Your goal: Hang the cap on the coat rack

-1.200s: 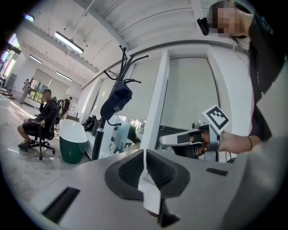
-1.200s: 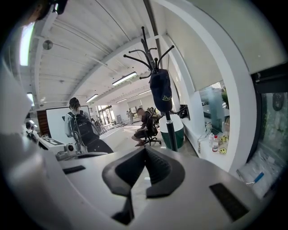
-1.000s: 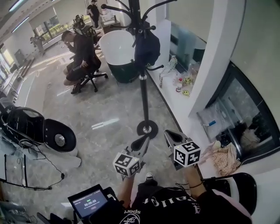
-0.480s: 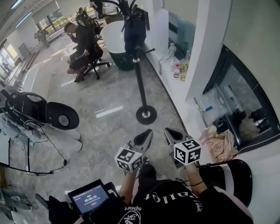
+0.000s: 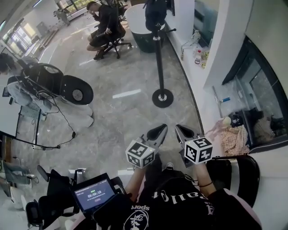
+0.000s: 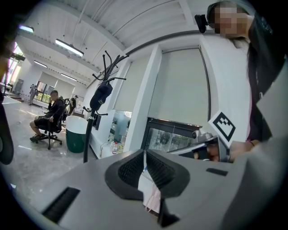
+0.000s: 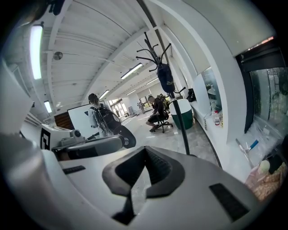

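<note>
The dark cap (image 5: 155,13) hangs on the upper hooks of the black coat rack (image 5: 159,63), which stands on its round base at the top of the head view. It also shows as a cap (image 6: 101,95) far off in the left gripper view, and as a cap (image 7: 165,78) on the rack (image 7: 181,123) in the right gripper view. My left gripper (image 5: 158,133) and right gripper (image 5: 182,131) are side by side close to my body, well short of the rack. The left gripper (image 6: 144,155) and right gripper (image 7: 145,150) are both shut and hold nothing.
A person sits on an office chair (image 5: 107,24) beside a white and green tub (image 5: 137,18) behind the rack. A black and white machine with cables (image 5: 58,85) stands at the left. A ledge with bottles (image 5: 198,54) runs along the right wall. A black chair (image 5: 238,170) is at my right.
The rack and cap have slid up and farther away in the head view, and more floor now lies between them and the grippers. Both grippers stay shut and empty near my body.
</note>
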Action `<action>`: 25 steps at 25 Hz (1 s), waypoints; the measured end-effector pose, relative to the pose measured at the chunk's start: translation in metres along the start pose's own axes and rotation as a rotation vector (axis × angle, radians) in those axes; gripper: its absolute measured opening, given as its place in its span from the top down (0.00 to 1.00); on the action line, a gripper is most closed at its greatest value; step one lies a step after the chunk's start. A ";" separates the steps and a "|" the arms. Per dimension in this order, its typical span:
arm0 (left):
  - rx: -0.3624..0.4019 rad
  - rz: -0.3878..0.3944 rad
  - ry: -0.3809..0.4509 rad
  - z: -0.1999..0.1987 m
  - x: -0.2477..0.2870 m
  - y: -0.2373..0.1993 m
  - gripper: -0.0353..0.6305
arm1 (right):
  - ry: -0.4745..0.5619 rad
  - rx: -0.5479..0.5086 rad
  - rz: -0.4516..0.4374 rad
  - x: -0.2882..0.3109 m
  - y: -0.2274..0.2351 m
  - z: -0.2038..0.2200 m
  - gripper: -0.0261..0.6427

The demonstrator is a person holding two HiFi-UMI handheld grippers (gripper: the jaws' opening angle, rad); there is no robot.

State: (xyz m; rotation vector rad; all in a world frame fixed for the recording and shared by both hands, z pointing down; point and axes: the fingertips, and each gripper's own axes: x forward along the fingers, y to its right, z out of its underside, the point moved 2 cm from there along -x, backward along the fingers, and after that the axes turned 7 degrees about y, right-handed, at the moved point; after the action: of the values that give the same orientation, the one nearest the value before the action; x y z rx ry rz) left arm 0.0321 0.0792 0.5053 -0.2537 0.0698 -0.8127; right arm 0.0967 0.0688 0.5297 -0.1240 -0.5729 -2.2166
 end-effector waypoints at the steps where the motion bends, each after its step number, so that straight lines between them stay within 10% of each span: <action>1: 0.000 -0.005 0.001 0.001 -0.004 0.004 0.94 | -0.004 -0.001 -0.007 -0.003 -0.004 0.003 0.94; 16: 0.041 -0.024 0.046 -0.015 -0.052 -0.003 0.94 | -0.009 -0.035 -0.047 0.002 -0.058 0.014 0.94; 25: 0.042 -0.040 0.049 -0.021 -0.169 -0.035 0.94 | -0.026 -0.050 -0.076 0.026 -0.177 0.053 0.94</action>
State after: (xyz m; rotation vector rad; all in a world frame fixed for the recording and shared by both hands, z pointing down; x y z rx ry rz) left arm -0.1117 0.1747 0.4876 -0.1964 0.0942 -0.8596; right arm -0.0579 0.1724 0.5202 -0.1599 -0.5441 -2.3067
